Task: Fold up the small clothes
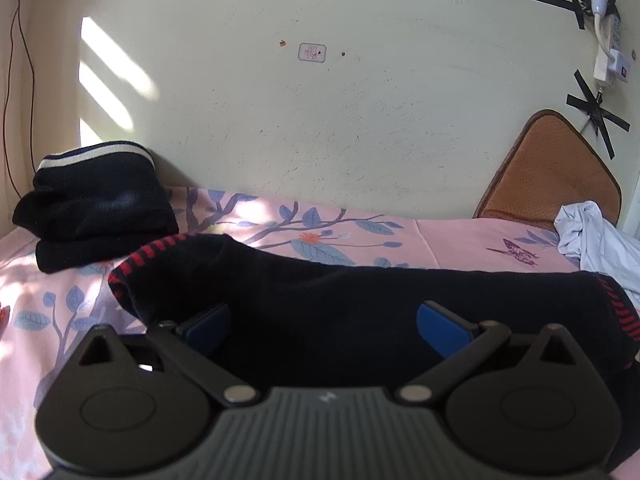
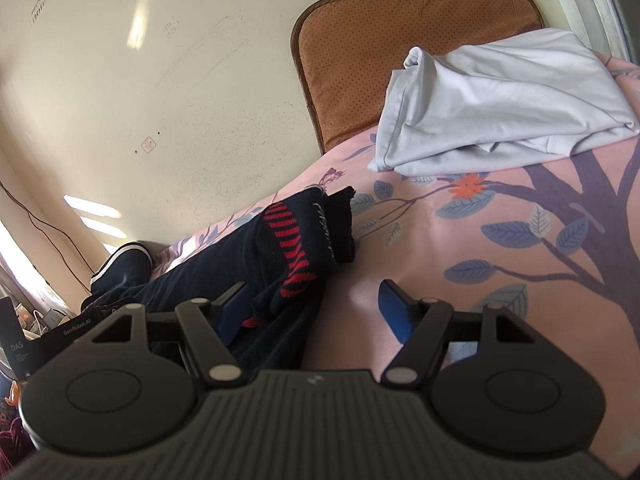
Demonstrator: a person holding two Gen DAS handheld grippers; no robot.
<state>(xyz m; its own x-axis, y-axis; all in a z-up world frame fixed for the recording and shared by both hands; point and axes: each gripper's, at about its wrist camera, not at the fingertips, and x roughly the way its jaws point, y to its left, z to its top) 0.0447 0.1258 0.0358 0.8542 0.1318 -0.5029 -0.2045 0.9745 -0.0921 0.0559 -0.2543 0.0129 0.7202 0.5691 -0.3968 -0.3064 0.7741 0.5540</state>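
Note:
A dark navy garment with red striped trim (image 1: pixel 320 300) lies spread on the pink floral bedsheet (image 1: pixel 452 236). My left gripper (image 1: pixel 324 326) is open, low over the garment's middle, its blue pads on either side of the cloth. In the right wrist view the same garment (image 2: pixel 296 248) shows its red-striped end. My right gripper (image 2: pixel 316 312) is open at that end, the left pad (image 2: pixel 234 312) against the dark cloth and the right pad (image 2: pixel 394 312) over bare sheet (image 2: pixel 460 320).
A folded navy garment with a white stripe (image 1: pixel 96 208) sits at the back left by the wall. A crumpled white garment (image 2: pixel 500 100) lies at the right, in front of a brown cushion (image 2: pixel 360 52) leaning on the wall. Taped cables hang on the wall (image 1: pixel 600 52).

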